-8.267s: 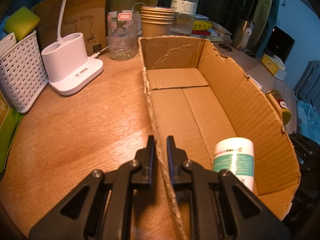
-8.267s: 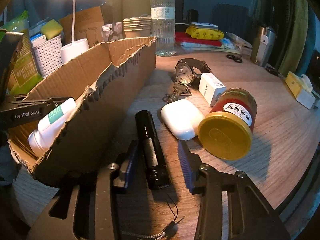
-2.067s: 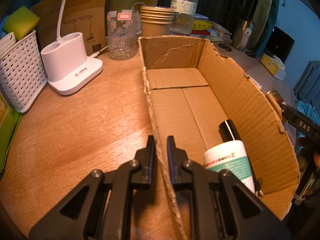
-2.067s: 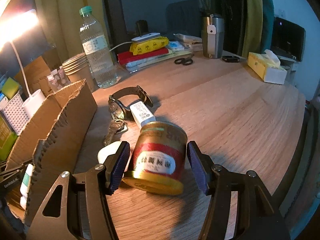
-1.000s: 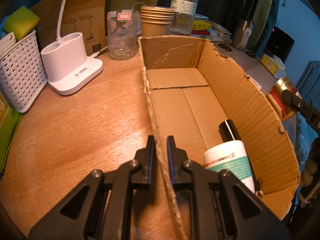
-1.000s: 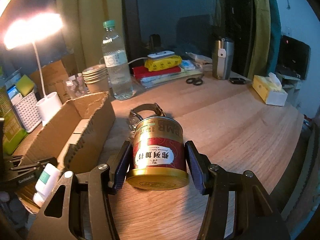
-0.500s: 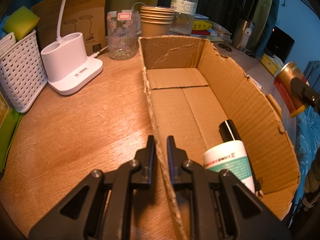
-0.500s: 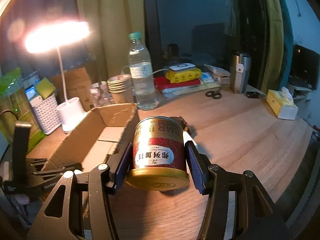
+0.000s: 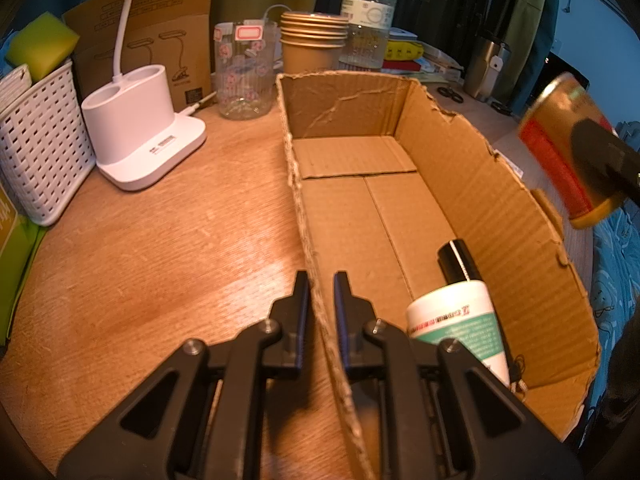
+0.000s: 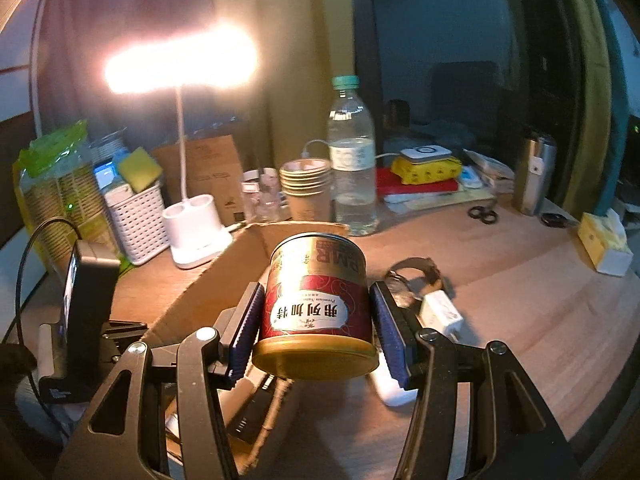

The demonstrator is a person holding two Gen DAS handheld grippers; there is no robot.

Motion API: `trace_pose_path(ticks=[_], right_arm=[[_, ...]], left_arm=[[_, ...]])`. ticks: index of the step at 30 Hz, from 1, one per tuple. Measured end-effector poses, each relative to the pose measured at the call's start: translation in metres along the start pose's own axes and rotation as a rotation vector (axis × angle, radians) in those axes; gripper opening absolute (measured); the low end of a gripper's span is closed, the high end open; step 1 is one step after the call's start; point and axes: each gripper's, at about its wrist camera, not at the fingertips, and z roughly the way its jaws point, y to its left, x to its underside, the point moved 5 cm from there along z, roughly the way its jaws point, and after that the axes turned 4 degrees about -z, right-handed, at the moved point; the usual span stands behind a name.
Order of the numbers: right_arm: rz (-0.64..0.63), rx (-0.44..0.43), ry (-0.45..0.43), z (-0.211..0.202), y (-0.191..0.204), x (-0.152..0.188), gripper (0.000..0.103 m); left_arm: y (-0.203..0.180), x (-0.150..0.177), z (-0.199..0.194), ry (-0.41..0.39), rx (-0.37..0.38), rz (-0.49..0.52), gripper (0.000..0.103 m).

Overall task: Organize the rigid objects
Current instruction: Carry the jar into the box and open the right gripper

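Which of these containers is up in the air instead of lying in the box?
The red-and-gold tin, clamped in the right gripper. The white bottle and black flashlight lie in the cardboard box.

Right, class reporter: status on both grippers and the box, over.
Left gripper shut on cardboard box wall. Right gripper shut on tin, airborne beside box. Bottle, flashlight inside.

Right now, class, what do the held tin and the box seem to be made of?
The tin: apparently metal, given its glossy gold sheen and rolled rim, with a printed red label. The box: brown corrugated cardboard, matte, with ridged walls and ragged torn edges.
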Motion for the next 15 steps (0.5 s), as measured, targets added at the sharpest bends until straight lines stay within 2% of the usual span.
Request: trace_pose_path(ticks=[15], right_arm=[[-0.088, -0.086, 0.077, 0.036, 0.027, -0.003, 0.057]], left_arm=[[0.0, 0.0, 0.0, 0.0, 0.0, 0.0, 0.013]])
